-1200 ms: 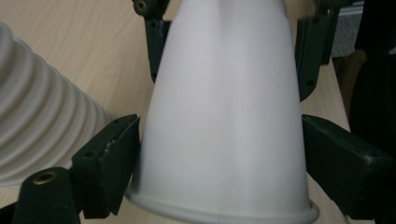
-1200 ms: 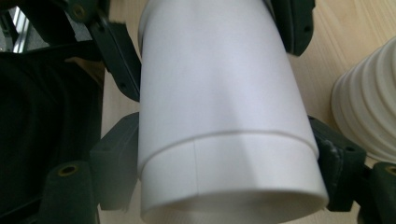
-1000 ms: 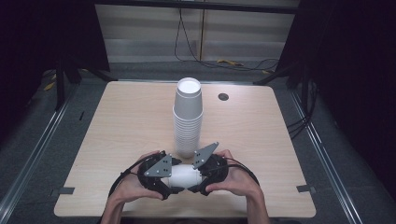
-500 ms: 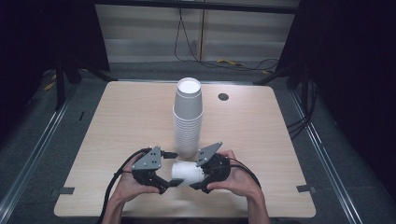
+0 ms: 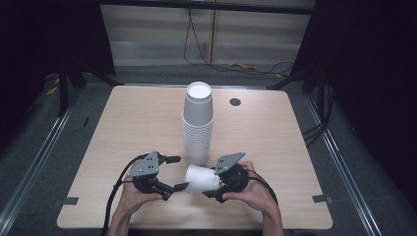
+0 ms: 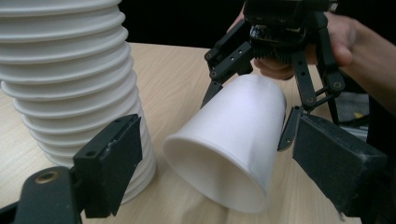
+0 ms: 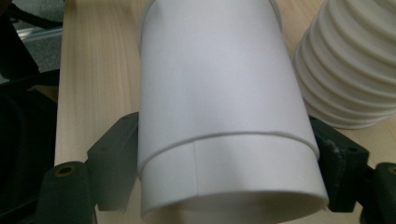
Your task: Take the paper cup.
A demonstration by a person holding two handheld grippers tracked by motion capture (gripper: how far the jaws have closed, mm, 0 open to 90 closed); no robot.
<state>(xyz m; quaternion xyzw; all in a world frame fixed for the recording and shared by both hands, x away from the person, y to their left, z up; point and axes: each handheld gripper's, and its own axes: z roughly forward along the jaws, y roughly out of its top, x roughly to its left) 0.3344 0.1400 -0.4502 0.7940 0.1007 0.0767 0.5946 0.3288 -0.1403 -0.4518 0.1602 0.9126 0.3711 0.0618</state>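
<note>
Now, change: our left tool (image 5: pixel 169 173) has pulled back from the cup (image 5: pixel 200 178) and hangs just beside its mouth.
Left tool: jaws spread wide, holding nothing.
Right tool (image 5: pixel 220 184): clamped on the cup's narrow end, carrying it alone.
Cup: on its side, low over the table (image 5: pixel 123 123), in front of the stack (image 5: pixel 197 125).
Meaning: we judge the handover complete; the cup looks ready for placing.
</note>
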